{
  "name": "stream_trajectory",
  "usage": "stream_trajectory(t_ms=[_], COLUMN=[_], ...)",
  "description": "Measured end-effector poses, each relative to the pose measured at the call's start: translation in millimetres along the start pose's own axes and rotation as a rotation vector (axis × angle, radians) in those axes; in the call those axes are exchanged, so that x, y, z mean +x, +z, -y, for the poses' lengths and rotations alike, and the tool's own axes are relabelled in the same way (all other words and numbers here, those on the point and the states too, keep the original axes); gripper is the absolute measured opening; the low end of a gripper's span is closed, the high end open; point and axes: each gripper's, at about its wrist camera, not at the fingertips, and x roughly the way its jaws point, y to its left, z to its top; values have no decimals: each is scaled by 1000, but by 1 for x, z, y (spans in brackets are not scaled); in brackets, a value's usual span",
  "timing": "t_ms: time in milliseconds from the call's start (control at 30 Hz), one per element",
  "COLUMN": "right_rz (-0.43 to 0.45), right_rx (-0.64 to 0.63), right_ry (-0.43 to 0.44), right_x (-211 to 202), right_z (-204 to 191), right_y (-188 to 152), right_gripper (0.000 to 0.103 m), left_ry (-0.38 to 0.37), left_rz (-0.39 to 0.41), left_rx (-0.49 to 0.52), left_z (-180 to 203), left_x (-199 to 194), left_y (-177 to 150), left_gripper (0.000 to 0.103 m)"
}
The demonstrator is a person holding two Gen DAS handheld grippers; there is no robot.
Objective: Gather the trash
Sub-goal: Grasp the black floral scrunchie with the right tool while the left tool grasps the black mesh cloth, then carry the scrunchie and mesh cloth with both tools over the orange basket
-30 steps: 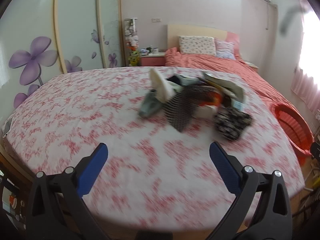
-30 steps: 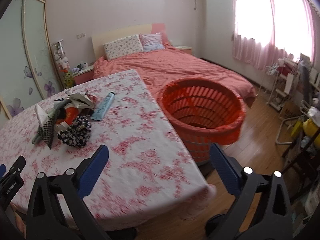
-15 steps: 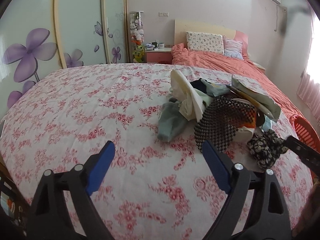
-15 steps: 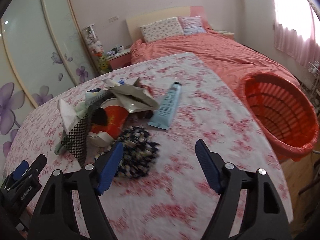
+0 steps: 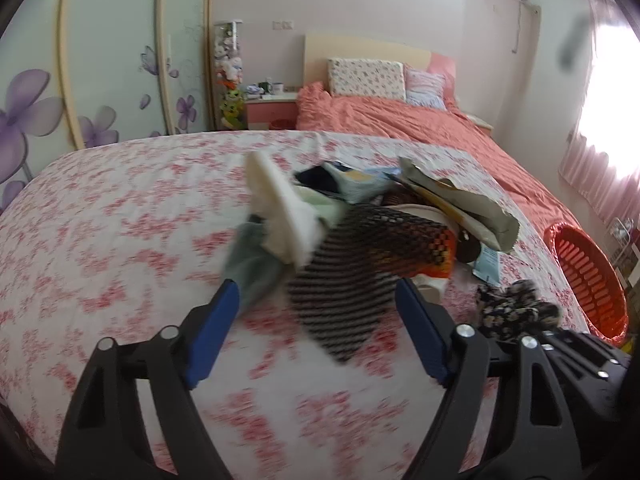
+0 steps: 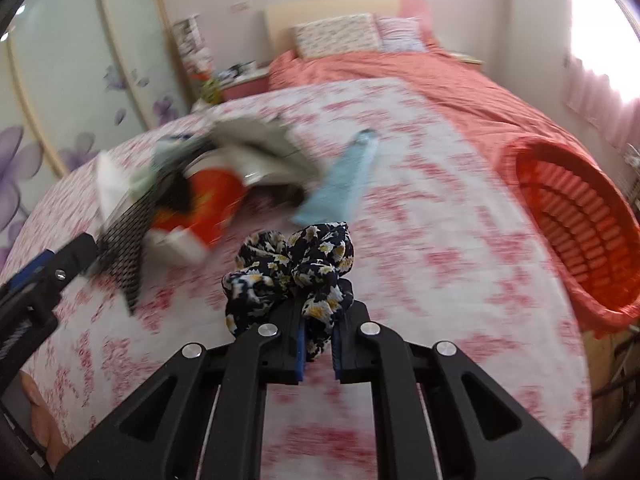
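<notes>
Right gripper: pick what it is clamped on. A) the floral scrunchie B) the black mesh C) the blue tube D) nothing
A: in the right wrist view the right gripper has its blue pads shut on the floral scrunchie, while the blue tube and the black mesh lie apart on the table.

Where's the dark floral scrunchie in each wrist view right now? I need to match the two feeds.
Left wrist: the floral scrunchie sits at lower right, just beyond the open left gripper, partly behind the right gripper's black frame.
Right wrist: the scrunchie is at centre, pinched at its near edge by the right gripper.
Shared landmark: the orange basket, at the right edge in both.
</notes>
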Motion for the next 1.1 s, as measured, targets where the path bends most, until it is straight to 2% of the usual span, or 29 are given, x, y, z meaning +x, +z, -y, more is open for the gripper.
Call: stream_trajectory(t_ms=[167,333,467,600,800,1100], right_rz=[22,16,8,18,66,145], right_rx=[36,46,47,45,47,48], right_ry=[-39,-33,-26,-21,-11,3], right_x=[-1,0,-4,-8,-24,-51], right_z=[17,21,25,25,29,37], right_y=[4,1,0,0,8,20], right_gripper=[10,10,10,10,10,10], left_ry=[-22,5,-40,-68,-144,-169], left_rz=[-51,-69,-103,-111,-77,13], left_rx=[-8,29,3,-4,-34,-17], left_z=[20,36,34,28,13,17], left_x=[24,41,50,52,30,-20], left_y=[7,13,15,16,26,47], left_gripper=[66,55,28,12,9,9])
